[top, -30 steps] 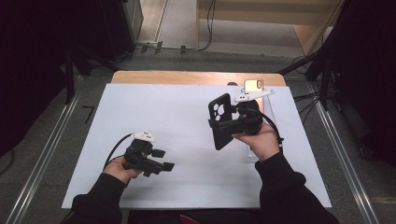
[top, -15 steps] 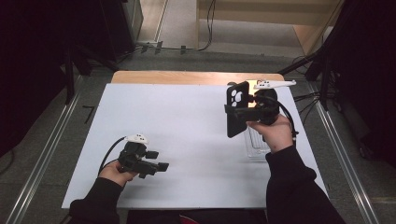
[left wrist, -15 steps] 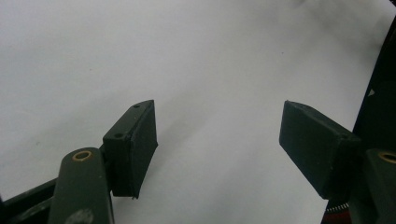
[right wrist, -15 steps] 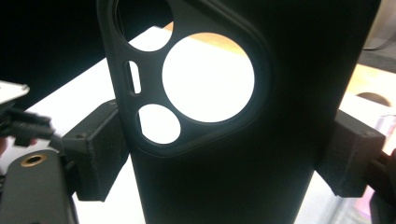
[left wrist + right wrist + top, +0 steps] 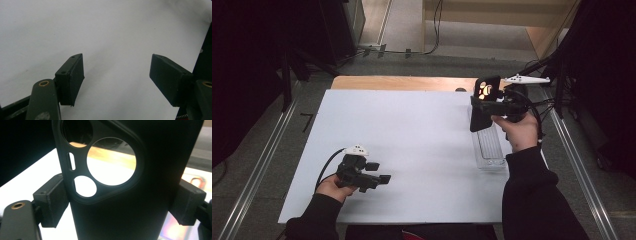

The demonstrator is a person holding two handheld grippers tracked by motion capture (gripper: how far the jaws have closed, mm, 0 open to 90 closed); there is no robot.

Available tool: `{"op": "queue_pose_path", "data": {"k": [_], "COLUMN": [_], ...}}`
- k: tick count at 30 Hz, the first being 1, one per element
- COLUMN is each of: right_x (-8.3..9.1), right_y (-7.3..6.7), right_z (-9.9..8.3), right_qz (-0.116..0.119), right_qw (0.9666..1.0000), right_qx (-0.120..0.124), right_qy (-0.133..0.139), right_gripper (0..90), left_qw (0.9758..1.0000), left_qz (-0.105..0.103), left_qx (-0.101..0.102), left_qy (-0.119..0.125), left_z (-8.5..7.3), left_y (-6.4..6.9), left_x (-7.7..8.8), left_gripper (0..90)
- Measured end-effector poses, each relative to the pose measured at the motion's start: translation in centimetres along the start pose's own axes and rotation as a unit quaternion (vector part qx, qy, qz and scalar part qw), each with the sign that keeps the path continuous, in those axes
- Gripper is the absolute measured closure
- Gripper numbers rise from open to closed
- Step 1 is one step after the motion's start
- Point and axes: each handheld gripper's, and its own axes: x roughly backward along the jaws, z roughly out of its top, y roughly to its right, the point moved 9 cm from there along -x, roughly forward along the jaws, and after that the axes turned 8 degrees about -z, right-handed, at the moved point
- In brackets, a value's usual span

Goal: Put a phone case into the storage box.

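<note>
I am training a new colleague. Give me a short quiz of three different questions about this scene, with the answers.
1. True or false: the left gripper holds a phone case.
2. Which gripper holds the black phone case? A. left B. right C. neither
3. Fill in: the clear tray lies on the white ______.

Key
1. False. In the left gripper view its jaws stand open over the bare white sheet, with nothing between them.
2. B. In the right gripper view the right gripper has its pads on both sides of the case.
3. Sheet. The tray lies near the sheet's right edge, under the right hand.
</note>
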Motion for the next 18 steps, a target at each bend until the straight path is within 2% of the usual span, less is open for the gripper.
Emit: {"op": "queue_pose_path", "data": {"k": [7, 11, 18], "right_x": [-0.7, -1.7, -3.2], "right_y": [2.4, 3.9, 5.8], "right_z": [0.5, 0.1, -0.6], "right_qz": [-0.032, -0.053, -0.082], "right_qw": [0.9993, 0.9981, 0.9959], "right_qx": [-0.014, -0.029, -0.039], "right_qy": [0.015, 0.010, 0.000], "right_gripper": [12.7, 12.8, 12.8], "left_qw": [1.0000, 1.0000, 1.0000], "left_qz": [0.002, 0.004, 0.002], "left_qx": [0.002, 0.001, 0.000], "left_qy": [0.002, 0.002, 0.005], "left_z": [-0.2, -0.3, -0.2], "left_y": [-0.1, -0.1, -0.1], "left_x": [0.2, 0.3, 0.2], "left_gripper": [27.5, 27.5, 27.5]}}
